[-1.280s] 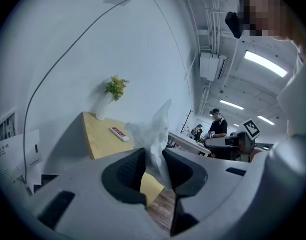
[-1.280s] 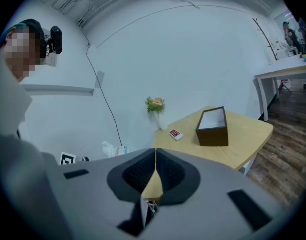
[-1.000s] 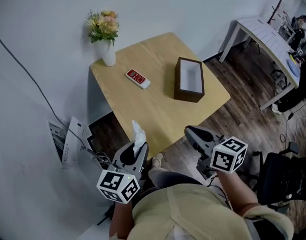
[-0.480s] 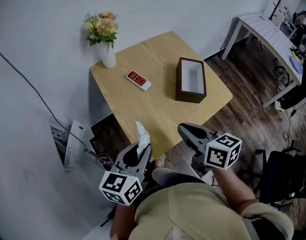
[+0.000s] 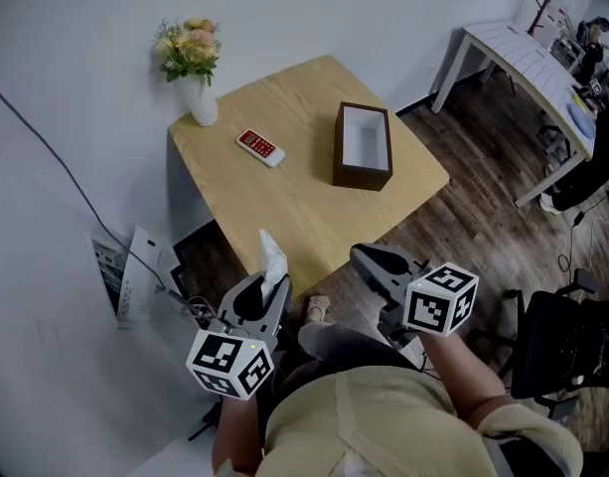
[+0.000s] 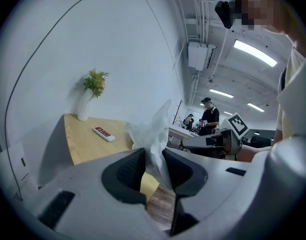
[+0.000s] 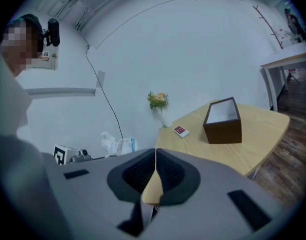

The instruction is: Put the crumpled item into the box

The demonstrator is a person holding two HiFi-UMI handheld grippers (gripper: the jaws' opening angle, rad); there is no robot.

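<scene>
A crumpled white tissue sticks up from my left gripper, which is shut on it near the table's front edge. In the left gripper view the tissue is pinched between both pads. The dark brown box with a white inside stands open on the wooden table, well beyond both grippers; it also shows in the right gripper view. My right gripper hovers off the table's front corner, its jaws closed together with nothing between them.
A red and white remote lies on the table left of the box. A white vase of flowers stands at the far left corner by the wall. Papers lean against the wall below. A white desk stands at right.
The view has shifted slightly, so the table and box sit a little further left. Both grippers hold about the same places, and the left one keeps the tissue.
</scene>
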